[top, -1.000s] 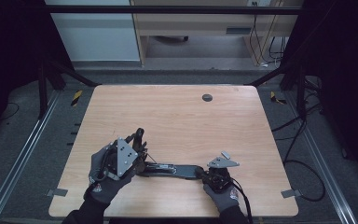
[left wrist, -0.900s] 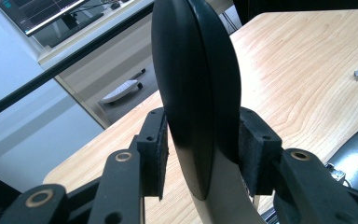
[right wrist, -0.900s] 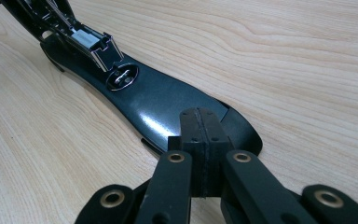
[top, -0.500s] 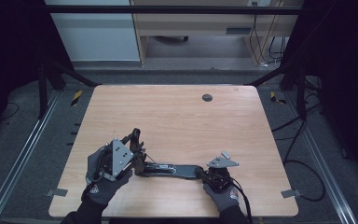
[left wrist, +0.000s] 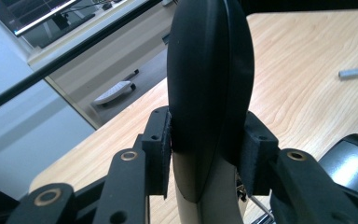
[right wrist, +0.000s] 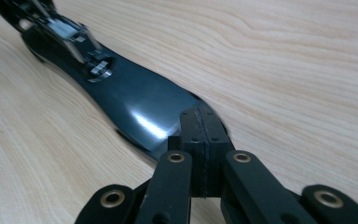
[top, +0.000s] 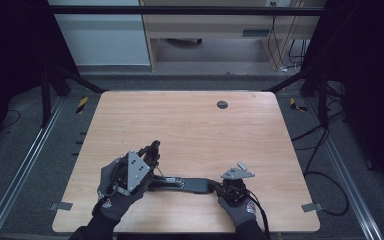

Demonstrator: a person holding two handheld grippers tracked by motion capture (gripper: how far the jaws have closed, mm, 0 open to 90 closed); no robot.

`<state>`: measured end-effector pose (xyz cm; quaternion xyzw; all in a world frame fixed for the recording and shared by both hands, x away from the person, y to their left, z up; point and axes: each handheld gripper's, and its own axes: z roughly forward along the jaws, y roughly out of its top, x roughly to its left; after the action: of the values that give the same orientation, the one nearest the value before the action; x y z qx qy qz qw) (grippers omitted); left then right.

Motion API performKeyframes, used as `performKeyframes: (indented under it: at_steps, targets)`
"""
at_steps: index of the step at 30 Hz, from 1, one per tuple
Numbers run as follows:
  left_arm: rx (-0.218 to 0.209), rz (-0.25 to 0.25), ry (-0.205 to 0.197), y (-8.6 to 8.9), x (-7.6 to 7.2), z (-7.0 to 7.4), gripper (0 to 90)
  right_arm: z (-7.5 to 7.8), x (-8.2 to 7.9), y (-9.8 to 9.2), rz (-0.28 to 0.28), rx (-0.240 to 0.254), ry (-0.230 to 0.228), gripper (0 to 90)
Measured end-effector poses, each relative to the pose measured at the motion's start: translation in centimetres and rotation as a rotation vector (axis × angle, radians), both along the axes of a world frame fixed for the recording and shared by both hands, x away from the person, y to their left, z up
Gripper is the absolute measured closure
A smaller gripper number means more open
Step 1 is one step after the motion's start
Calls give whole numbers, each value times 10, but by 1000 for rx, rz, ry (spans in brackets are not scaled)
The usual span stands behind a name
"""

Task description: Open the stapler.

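A black stapler lies opened near the table's front edge. Its glossy base (top: pixel 192 184) (right wrist: pixel 135 98) is flat on the wood, with the metal staple channel (right wrist: pixel 65 32) at its far end. The rounded black top cover (top: pixel 154 149) (left wrist: pixel 209 70) is swung up. My left gripper (top: pixel 149 156) (left wrist: pixel 208 140) is shut on this cover, with the pads pressing both its sides; its jaws have just been closing. My right gripper (top: pixel 219 187) (right wrist: pixel 204 126) is shut, pads together, its tips resting on the near end of the base.
A short strip of staples (left wrist: pixel 353 72) lies loose on the wood beyond the stapler. A dark round grommet (top: pixel 222 104) sits near the table's (top: pixel 190 125) far edge. Metal rails and cables run along both sides of the table.
My left gripper has shifted slightly with the raised cover and tightened on it. The right gripper and the stapler base have stayed put.
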<state>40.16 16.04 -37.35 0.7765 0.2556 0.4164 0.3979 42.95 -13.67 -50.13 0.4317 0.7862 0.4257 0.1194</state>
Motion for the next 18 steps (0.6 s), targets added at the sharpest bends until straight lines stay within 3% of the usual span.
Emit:
performKeyframes:
  at_steps: [2,5,7,11,18]
  targets:
    - [19,-1,-14,-4,-1,-3,609,-1,1,0,0,-12,12,900]
    - [51,-3,-26,-10,-2,-6,613,1,0,2,10,-6,-6,900]
    - [70,-6,-37,-16,-4,-8,614,3,-2,5,29,21,-12,900]
    - [112,-9,-45,-26,-5,-11,614,2,-4,16,66,32,-24,900]
    - [122,-5,-43,-31,-6,-12,612,1,-3,21,48,23,-18,900]
